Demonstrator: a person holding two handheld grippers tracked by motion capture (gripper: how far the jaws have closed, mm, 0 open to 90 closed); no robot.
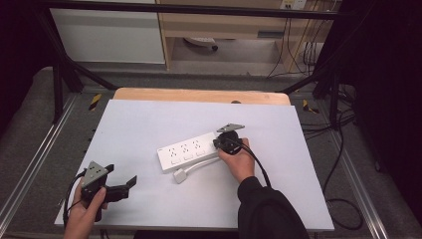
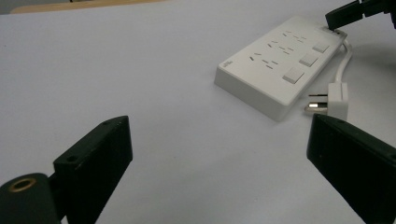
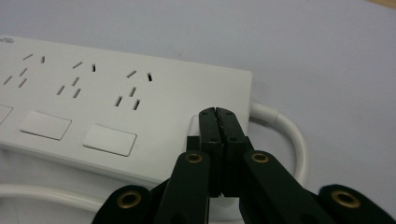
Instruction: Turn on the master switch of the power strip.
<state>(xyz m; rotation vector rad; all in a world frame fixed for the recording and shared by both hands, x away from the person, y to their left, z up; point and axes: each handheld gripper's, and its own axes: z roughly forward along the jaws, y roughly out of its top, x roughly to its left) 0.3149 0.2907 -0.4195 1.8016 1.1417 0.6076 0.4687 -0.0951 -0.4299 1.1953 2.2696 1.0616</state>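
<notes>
Room: grey floor and a pale cabinet (image 1: pixel 107 30) are showing beyond a black frame around the table.
Table: a white sheet (image 1: pixel 149 124) is covering the wooden top (image 1: pixel 199 94), whose far edge is peeking out.
Power strip: the white power strip (image 1: pixel 189 151) is lying flat near the middle, angled, with three rocker switches (image 2: pixel 308 59) along one side.
Cord: its white cord (image 3: pixel 294 135) is looping out of the right end and running beside the strip.
Plug: the white plug (image 2: pixel 337 100) is lying on the sheet just beside the strip, near side.
Right gripper: the right gripper (image 3: pixel 218 114) is resting its tip on the strip's right-end switch, jaws pressed together.
Left gripper: the left gripper (image 1: pixel 127 185) is hovering near the front left corner, well apart from the strip, jaws spread wide.
</notes>
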